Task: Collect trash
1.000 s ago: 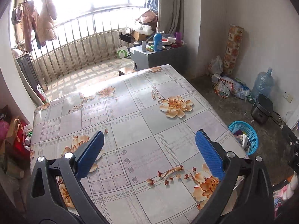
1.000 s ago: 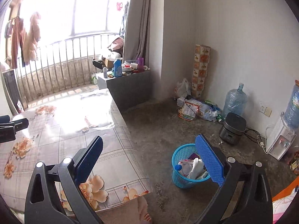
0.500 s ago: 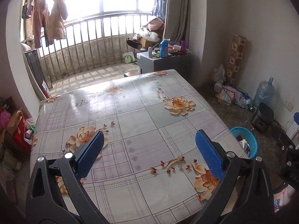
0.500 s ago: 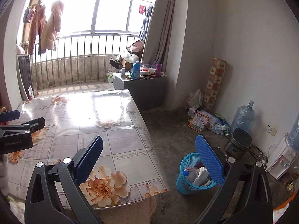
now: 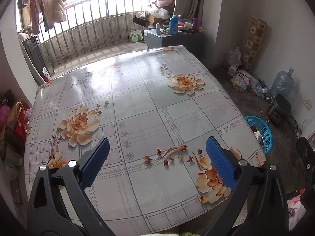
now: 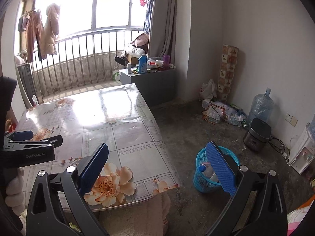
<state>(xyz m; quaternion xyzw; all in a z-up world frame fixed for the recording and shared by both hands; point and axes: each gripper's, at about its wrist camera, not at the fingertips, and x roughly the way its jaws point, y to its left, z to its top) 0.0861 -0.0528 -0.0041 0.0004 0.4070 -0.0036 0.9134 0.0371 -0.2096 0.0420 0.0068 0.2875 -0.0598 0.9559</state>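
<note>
Floral table [image 5: 149, 98], water jug [image 6: 259, 104], rice cooker [image 6: 257, 135]

— Looks like a lived-in home?
— Yes: floral-clothed table [image 5: 137, 102], laundry [image 6: 47, 31] hung by a railed balcony window, rice cooker [image 6: 257, 134] and water jug [image 6: 260, 106] on bare concrete floor.

The tablecloth [image 5: 137, 102] is pale grey with a checked grid and peach-orange flowers. The basket [image 6: 202, 179] is bright blue mesh, holding a blue-capped bottle [image 6: 205, 170]. Both grippers are black with blue ribbed pads [image 5: 220, 167]. The floor [image 6: 196, 133] is dark grey, the walls [image 6: 265, 29] white, the curtain [image 6: 164, 19] grey.
</note>
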